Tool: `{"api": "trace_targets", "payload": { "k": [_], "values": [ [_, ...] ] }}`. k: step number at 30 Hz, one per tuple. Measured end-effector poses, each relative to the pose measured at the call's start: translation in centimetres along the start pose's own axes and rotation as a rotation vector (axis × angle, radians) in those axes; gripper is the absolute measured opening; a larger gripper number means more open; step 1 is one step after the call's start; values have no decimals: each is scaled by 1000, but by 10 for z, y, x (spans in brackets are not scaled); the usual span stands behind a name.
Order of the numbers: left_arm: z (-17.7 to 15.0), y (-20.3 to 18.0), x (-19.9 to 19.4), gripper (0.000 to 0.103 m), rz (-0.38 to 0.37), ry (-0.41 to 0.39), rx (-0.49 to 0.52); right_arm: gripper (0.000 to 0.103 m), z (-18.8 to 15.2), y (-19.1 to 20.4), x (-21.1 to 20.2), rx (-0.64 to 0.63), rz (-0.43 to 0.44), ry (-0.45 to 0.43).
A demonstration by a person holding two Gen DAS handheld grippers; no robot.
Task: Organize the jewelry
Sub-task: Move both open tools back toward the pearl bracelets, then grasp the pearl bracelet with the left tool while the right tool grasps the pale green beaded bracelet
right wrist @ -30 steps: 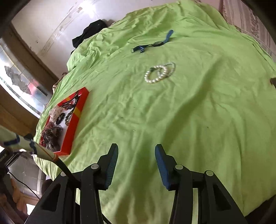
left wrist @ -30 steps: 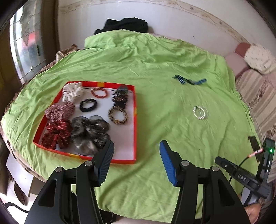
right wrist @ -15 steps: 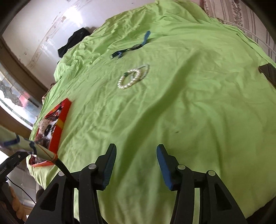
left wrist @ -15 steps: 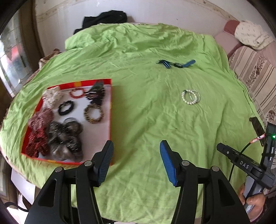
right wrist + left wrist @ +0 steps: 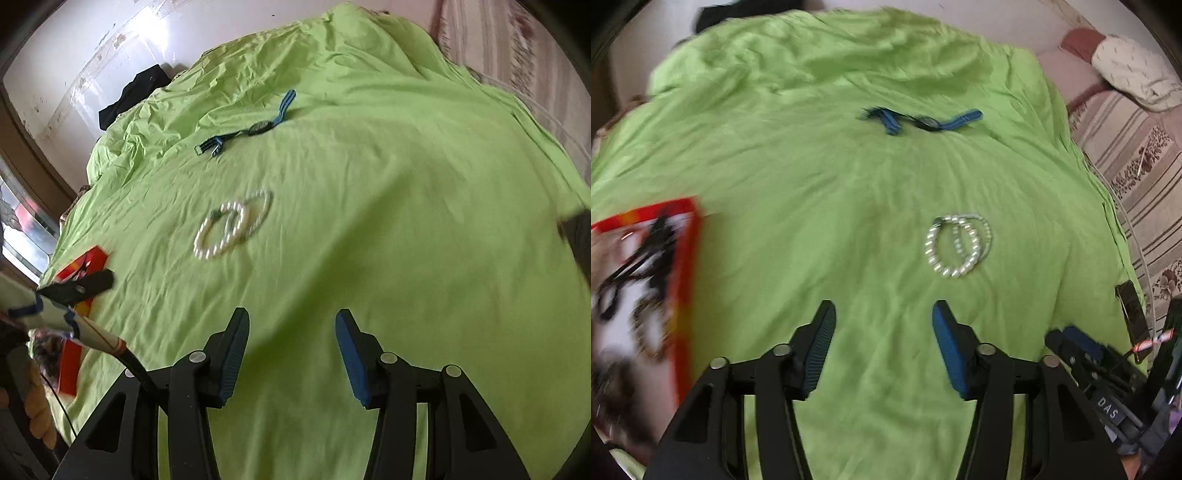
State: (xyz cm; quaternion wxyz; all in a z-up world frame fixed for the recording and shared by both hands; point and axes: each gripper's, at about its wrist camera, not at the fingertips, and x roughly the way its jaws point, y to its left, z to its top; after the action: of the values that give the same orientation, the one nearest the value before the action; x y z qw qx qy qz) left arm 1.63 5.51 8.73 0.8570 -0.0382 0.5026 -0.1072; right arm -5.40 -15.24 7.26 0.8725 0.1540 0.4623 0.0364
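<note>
Two pearl bracelets (image 5: 958,245) lie overlapped on the green sheet (image 5: 812,177), just beyond and a little right of my left gripper (image 5: 884,314). Its jaws are closing with nothing between them. Farther back rests a blue-strapped watch (image 5: 919,120). A red-rimmed tray (image 5: 690,258) with hair ties and bracelets shows blurred at the left edge. In the right wrist view the pearl bracelets (image 5: 231,225) lie ahead and left of my right gripper (image 5: 291,321), which stands open and holds nothing; the watch (image 5: 251,127) is beyond them, the tray (image 5: 83,266) far left.
A black garment (image 5: 135,96) lies at the far edge by the wall. A striped sofa with cushions (image 5: 1134,74) stands to the right. A dark phone (image 5: 1132,310) rests at the sheet's right edge. The right gripper's body (image 5: 1108,373) shows at lower right.
Both grippers have swung right, away from the tray and toward the pearl bracelets, which now look larger and closer. The left jaws have narrowed a little. Nothing has been picked up.
</note>
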Motion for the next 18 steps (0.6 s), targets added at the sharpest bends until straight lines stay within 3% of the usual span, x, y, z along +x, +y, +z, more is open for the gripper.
{"api": "trace_targets", "payload": {
  "k": [1,6,10,15,18],
  "values": [
    [6,-3,8,38,0,6,9,53,11,-1,6,-9,1,-7],
    [32,-12,42,38,-24,21,29,53,54,6,36,-61,23,-19],
    [42,-21,69,37,-46,49,58,42,77,17,67,-109,20,13],
    [46,-32,96,28,-31,77,109,36,86,20,97,-139,-23,59],
    [45,-33,98,11,16,64,109,33,88,21,104,-163,-47,69]
  ]
}}
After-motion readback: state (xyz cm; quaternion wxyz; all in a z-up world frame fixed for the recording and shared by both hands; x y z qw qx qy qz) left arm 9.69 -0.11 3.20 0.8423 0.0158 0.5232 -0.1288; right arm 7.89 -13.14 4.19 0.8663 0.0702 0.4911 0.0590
